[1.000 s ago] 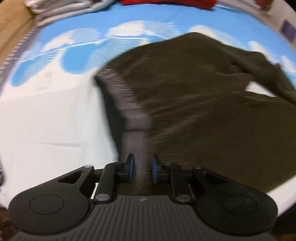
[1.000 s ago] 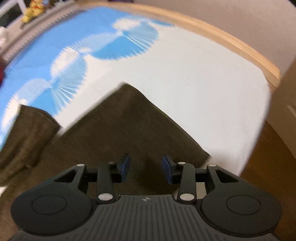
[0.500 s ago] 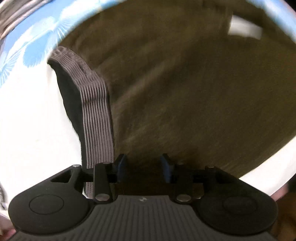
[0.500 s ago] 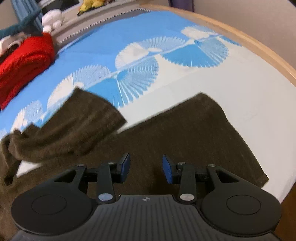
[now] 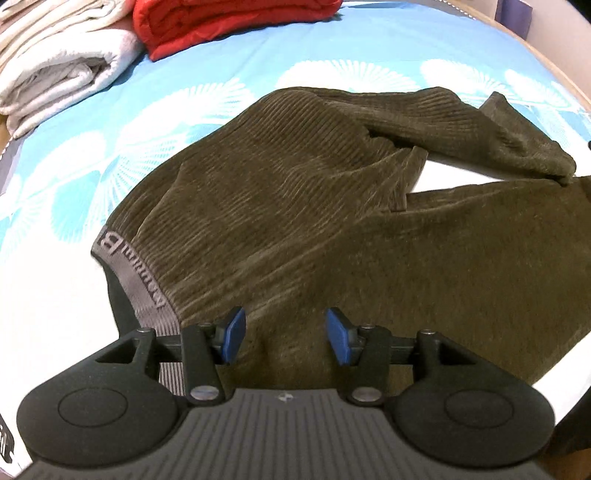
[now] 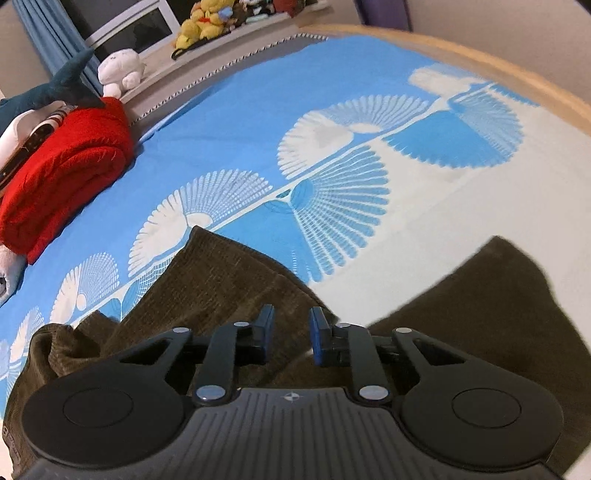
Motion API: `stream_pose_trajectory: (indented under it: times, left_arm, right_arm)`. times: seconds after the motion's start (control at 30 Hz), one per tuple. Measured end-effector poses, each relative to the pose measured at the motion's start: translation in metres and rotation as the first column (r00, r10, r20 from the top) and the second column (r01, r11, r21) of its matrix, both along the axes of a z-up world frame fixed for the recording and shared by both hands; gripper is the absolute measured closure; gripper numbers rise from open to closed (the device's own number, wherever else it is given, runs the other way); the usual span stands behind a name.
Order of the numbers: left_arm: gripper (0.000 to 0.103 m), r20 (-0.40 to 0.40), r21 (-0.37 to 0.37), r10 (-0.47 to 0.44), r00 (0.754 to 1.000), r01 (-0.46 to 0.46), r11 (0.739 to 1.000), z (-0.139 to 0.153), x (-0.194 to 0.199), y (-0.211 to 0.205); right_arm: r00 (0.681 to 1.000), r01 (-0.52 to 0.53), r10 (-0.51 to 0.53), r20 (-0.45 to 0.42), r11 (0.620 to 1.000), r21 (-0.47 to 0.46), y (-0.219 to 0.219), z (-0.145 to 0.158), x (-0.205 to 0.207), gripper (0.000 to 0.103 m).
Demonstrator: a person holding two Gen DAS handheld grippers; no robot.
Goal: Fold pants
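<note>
Dark olive corduroy pants (image 5: 303,206) lie spread on the bed, with a grey elastic waistband (image 5: 133,273) at the left and two legs running to the right. The far leg (image 5: 480,122) is bunched and bent. My left gripper (image 5: 282,334) is open and empty, just above the hip near the waistband. In the right wrist view the far leg's crumpled end (image 6: 221,280) lies under my right gripper (image 6: 290,334), which is open and empty. The near leg's cuff (image 6: 498,295) lies flat to its right.
The bed has a blue and white fan-pattern sheet (image 6: 332,177) with a wooden frame edge (image 6: 480,62) on the right. A folded red blanket (image 5: 221,22) and folded white towels (image 5: 55,62) lie at the far left. Plush toys (image 6: 122,70) sit on the headboard shelf.
My left gripper has opened wider and let go of the waistband, then pulled back from the pants. My right gripper has swung left from the near cuff to over the far leg.
</note>
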State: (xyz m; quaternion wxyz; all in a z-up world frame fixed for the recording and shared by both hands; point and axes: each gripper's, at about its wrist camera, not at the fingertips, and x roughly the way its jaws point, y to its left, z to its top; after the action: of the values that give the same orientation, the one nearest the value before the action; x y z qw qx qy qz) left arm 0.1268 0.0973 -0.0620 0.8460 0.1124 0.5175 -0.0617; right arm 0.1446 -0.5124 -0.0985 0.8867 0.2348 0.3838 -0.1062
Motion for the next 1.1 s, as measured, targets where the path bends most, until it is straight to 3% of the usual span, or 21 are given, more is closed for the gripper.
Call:
stream_pose_trajectory:
  times: [0.07,0.13,0.17,0.2,0.37,0.43,0.47,0.5,0.57,0.67,0.77,0.83,0.9,0.97,1.0,1.07,1.1]
  left_arm:
    - [0.049,-0.003,0.007,0.007,1.0,-0.007,1.0,-0.004,0.011,-0.005]
    - [0.049,-0.002,0.0,0.018,1.0,-0.018,1.0,-0.013,0.019,-0.004]
    - [0.049,-0.003,-0.003,0.024,1.0,-0.024,1.0,-0.018,0.015,0.001]
    - [0.049,-0.005,-0.002,0.03,1.0,-0.03,1.0,-0.017,0.013,0.004]
    - [0.049,0.001,0.005,0.051,0.999,-0.051,0.999,-0.01,0.017,0.014]
    - [0.049,0.01,0.001,0.063,0.998,-0.063,0.998,-0.006,0.022,0.012]
    - [0.049,0.016,-0.004,0.065,0.998,-0.065,0.998,-0.001,0.02,0.013]
    - [0.049,0.031,-0.011,0.063,0.998,-0.063,0.998,0.002,0.022,0.009]
    - [0.049,0.081,-0.045,0.055,0.995,-0.051,0.998,0.01,0.025,0.0]
    - [0.049,0.136,-0.12,0.029,0.99,-0.013,0.993,0.016,0.033,-0.021]
    - [0.049,0.164,-0.175,-0.004,0.986,0.033,0.984,0.01,0.045,-0.048]
    - [0.049,0.168,-0.196,-0.033,0.985,0.067,0.978,0.0,0.056,-0.066]
    - [0.048,0.172,-0.21,-0.077,0.982,0.113,0.971,-0.011,0.066,-0.085]
    - [0.042,0.187,-0.178,-0.137,0.973,0.171,0.969,-0.026,0.072,-0.107]
    - [0.032,0.193,-0.146,-0.167,0.967,0.197,0.969,-0.036,0.075,-0.117]
    - [0.031,0.186,-0.038,-0.204,0.961,0.214,0.976,-0.058,0.081,-0.134]
    - [0.032,0.17,0.0,-0.206,0.964,0.209,0.978,-0.068,0.084,-0.138]
  right_arm:
    - [1.0,-0.005,0.005,-0.017,1.0,0.0,-0.001,-0.01,0.016,0.081]
    - [0.998,0.016,-0.016,-0.059,1.0,-0.004,-0.006,-0.025,0.033,0.07]
    - [0.996,0.031,-0.03,-0.08,1.0,0.004,-0.009,-0.033,0.04,0.058]
    - [0.994,0.045,-0.043,-0.096,0.999,0.013,-0.012,-0.039,0.045,0.055]
    - [0.985,0.041,-0.035,-0.171,0.999,0.033,-0.013,-0.062,0.066,0.053]
    - [0.984,0.007,-0.013,-0.18,0.999,-0.032,-0.001,-0.06,0.072,0.058]
    - [0.984,-0.012,0.003,-0.176,0.999,-0.052,0.005,-0.058,0.074,0.071]
    - [0.985,-0.024,0.013,-0.173,0.997,-0.067,0.009,-0.055,0.075,0.078]
    - [0.986,-0.052,0.035,-0.162,0.993,-0.104,0.017,-0.048,0.078,0.083]
    - [0.994,-0.069,0.057,-0.093,0.99,-0.121,0.023,-0.026,0.078,0.085]
    - [0.997,-0.055,0.057,0.043,0.998,-0.04,0.02,0.005,0.073,0.086]
    - [0.984,-0.067,0.062,0.165,0.997,0.026,0.016,0.03,0.067,0.086]
    - [0.949,-0.092,0.067,0.307,0.993,0.069,0.011,0.056,0.061,0.087]
    - [0.898,-0.08,0.017,0.44,0.989,0.124,-0.001,0.076,0.054,0.087]
    - [0.866,-0.048,-0.047,0.498,0.983,0.176,-0.013,0.082,0.05,0.087]
    - [0.837,0.048,-0.16,0.524,0.974,0.221,-0.034,0.084,0.048,0.087]
    - [0.843,0.113,-0.206,0.496,0.971,0.212,-0.042,0.078,0.05,0.087]
